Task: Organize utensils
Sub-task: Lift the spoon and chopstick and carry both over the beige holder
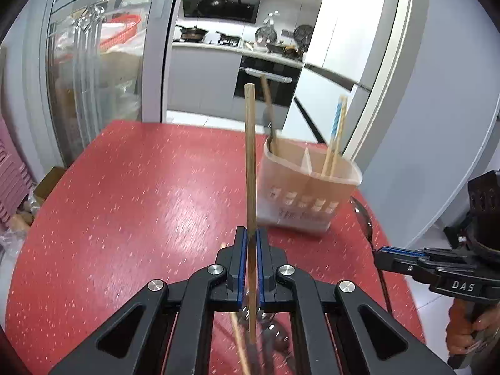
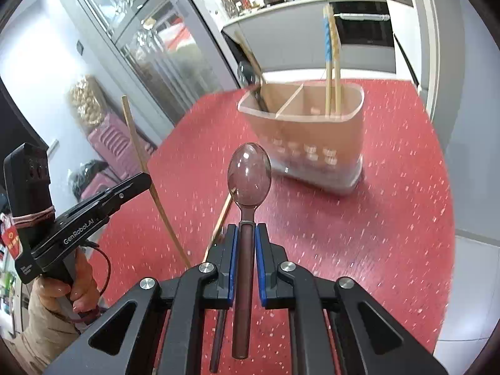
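A red speckled surface [image 1: 125,203] fills most of both views. On it, toward 1 o'clock in the left wrist view and 12 to 1 o'clock in the right wrist view, stands a pale plastic holder [image 1: 300,193] [image 2: 312,143] split by a divider into two compartments. One compartment holds a spoon with a wooden handle [image 1: 268,115] [image 2: 250,68], leaning on the rim. The other holds a pair of chopsticks [image 1: 336,137] [image 2: 331,62] standing nearly upright, one with a blue patterned top.

The left tool [image 1: 251,243] [image 2: 147,181] is clamped on a single wooden chopstick [image 1: 250,162] [image 2: 137,143], which rises steeply above the jaws, clear of the surface. The right tool [image 2: 247,237] [image 1: 379,254] is clamped on the dark handle of a clear spoon [image 2: 249,175] [image 1: 365,218], bowl pointing toward the holder. A hand [image 2: 72,290] grips the left tool's handle at 8 o'clock in the right wrist view.

Another chopstick [image 2: 218,222] [image 1: 240,340] lies on the surface below the tools, beside blurred metal cutlery [image 1: 275,334] at 6 o'clock in the left wrist view.
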Demonstrator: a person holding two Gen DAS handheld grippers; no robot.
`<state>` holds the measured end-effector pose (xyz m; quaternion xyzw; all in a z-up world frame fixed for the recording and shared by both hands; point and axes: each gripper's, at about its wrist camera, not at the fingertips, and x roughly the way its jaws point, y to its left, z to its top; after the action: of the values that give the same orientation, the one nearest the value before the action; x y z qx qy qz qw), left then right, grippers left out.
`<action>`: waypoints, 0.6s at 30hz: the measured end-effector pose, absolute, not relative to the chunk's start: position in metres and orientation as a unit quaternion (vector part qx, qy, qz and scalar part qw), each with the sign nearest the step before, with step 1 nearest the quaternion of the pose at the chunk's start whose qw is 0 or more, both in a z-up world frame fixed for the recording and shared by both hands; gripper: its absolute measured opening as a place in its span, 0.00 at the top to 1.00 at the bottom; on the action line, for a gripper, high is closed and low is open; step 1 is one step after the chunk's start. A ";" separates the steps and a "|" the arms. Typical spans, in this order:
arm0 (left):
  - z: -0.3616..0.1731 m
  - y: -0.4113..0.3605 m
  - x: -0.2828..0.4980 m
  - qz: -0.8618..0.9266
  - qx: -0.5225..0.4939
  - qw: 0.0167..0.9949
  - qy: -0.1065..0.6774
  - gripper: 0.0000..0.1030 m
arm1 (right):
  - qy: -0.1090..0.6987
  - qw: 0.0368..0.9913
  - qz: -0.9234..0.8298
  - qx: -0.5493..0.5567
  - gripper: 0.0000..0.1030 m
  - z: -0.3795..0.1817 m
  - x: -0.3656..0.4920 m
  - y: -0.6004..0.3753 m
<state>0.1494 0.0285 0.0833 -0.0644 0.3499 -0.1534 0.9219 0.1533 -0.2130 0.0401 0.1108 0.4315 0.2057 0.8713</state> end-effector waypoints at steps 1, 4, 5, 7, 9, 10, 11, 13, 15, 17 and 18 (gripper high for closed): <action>0.085 0.025 0.153 -0.155 -0.065 0.923 0.346 0.69 | 0.427 0.874 0.205 0.112 0.88 0.044 0.156 -0.214; 0.097 0.017 0.164 -0.160 -0.070 0.926 0.333 0.69 | 0.410 0.882 0.200 0.115 0.88 0.057 0.165 -0.220; 0.101 0.016 0.167 -0.162 -0.073 0.927 0.329 0.69 | 0.404 0.885 0.199 0.116 0.88 0.062 0.168 -0.222; 0.112 0.012 0.175 -0.167 -0.079 0.929 0.319 0.69 | 0.394 0.891 0.194 0.116 0.88 0.070 0.174 -0.226; 0.122 0.009 0.183 -0.170 -0.085 0.932 0.309 0.69 | 0.383 0.897 0.190 0.115 0.88 0.078 0.180 -0.230; 0.127 0.008 0.187 -0.171 -0.086 0.933 0.304 0.69 | 0.377 0.899 0.188 0.116 0.88 0.083 0.184 -0.232; 0.131 0.006 0.190 -0.173 -0.086 0.935 0.299 0.69 | 0.372 0.902 0.185 0.116 0.88 0.087 0.188 -0.235; 0.142 0.003 0.198 -0.174 -0.084 0.938 0.288 0.69 | 0.364 0.906 0.181 0.117 0.88 0.094 0.196 -0.239; 0.152 -0.002 0.207 -0.178 -0.084 0.940 0.279 0.69 | 0.355 0.910 0.179 0.118 0.88 0.100 0.206 -0.243; 0.158 -0.007 0.217 -0.180 -0.084 0.942 0.270 0.69 | 0.343 0.915 0.176 0.117 0.88 0.107 0.216 -0.246; 0.161 -0.009 0.222 -0.180 -0.084 0.943 0.267 0.69 | 0.338 0.917 0.175 0.117 0.88 0.109 0.220 -0.246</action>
<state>0.2220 -0.0093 0.1606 -0.0835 0.2671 -0.1801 0.9430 0.2196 -0.2461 0.1092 0.1167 0.3384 0.1747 0.9172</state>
